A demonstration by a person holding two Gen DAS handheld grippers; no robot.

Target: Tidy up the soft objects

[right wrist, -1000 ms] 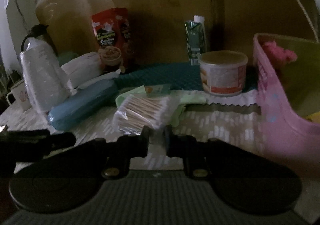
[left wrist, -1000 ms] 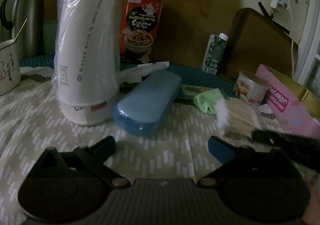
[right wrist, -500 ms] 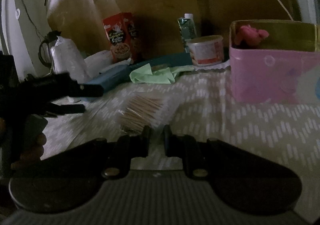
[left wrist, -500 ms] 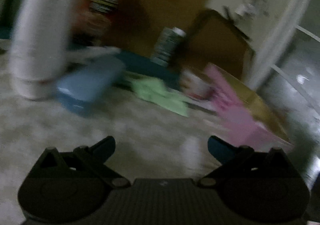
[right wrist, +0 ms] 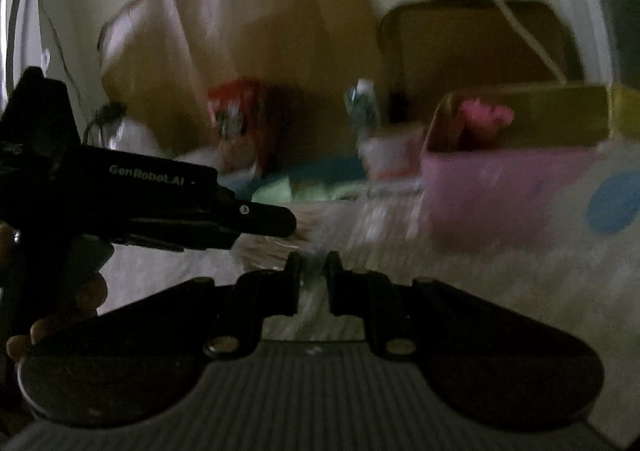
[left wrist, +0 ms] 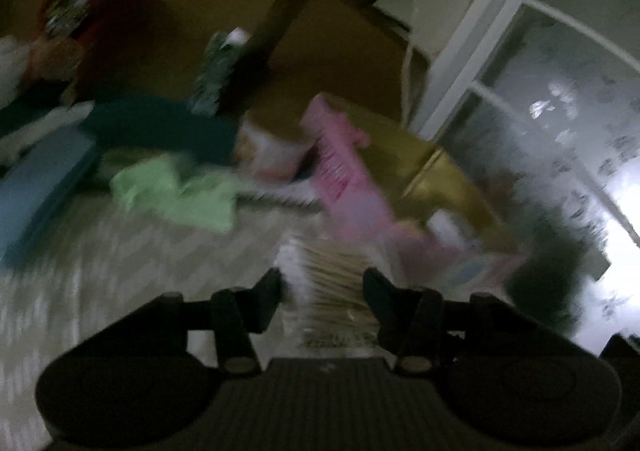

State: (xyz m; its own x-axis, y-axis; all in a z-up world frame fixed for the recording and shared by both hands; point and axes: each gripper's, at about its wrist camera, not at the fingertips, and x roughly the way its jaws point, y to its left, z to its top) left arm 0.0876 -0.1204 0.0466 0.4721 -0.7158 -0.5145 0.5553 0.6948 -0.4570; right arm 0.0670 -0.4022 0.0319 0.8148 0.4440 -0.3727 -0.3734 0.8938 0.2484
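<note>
Swab pack (left wrist: 332, 283) now apparently between left gripper (left wrist: 322, 285)

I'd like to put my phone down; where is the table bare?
Bare tablecloth lies in front of the green cloth and blue case, and in front of the pink box. Crowded along the back and around the swab bag.

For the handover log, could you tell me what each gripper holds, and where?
Both grip the cotton swab pack: left gripper across its body, right gripper on its plastic edge.
</note>
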